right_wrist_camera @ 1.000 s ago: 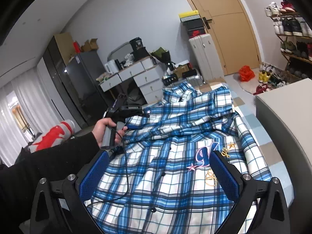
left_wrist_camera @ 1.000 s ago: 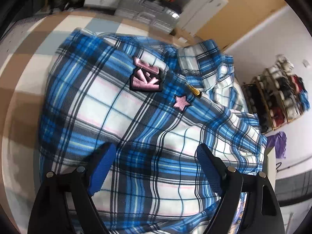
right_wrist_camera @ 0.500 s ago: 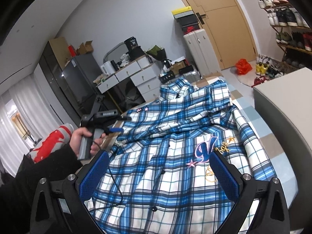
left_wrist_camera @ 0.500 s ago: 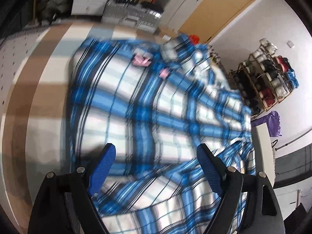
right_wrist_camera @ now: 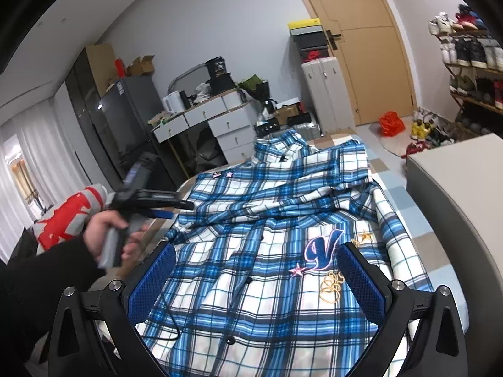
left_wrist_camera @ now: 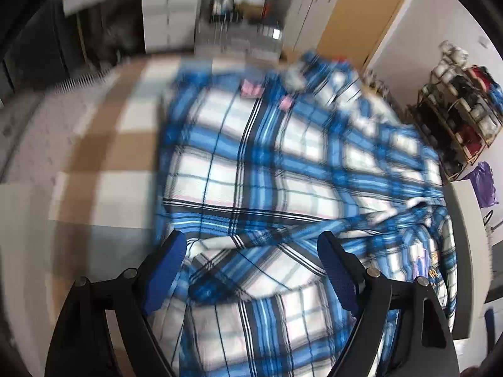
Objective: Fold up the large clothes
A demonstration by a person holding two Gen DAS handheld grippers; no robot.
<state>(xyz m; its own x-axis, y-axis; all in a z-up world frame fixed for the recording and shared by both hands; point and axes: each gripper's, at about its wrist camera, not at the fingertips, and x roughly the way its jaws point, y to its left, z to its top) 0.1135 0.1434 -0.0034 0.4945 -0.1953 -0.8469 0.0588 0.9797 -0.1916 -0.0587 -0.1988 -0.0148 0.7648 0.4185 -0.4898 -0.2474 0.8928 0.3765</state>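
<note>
The blue checked shirt (right_wrist_camera: 283, 251) lies spread on the bed (left_wrist_camera: 94, 157), one sleeve folded across. The left tongs (left_wrist_camera: 248, 270) have pulled back, wide open and empty. The right tongs (right_wrist_camera: 254, 273) hover open. More folds remain.

Evenly and brightly lit indoors, with daylight glowing through the curtains (right_wrist_camera: 19, 169) at the right wrist view's left edge. Heavily motion-blurred in the left wrist view, smearing the plaid shirt (left_wrist_camera: 283, 172) and drawers (left_wrist_camera: 169, 15). Sharp in the right wrist view. Curved by fisheye, with black vignetted corners.
</note>
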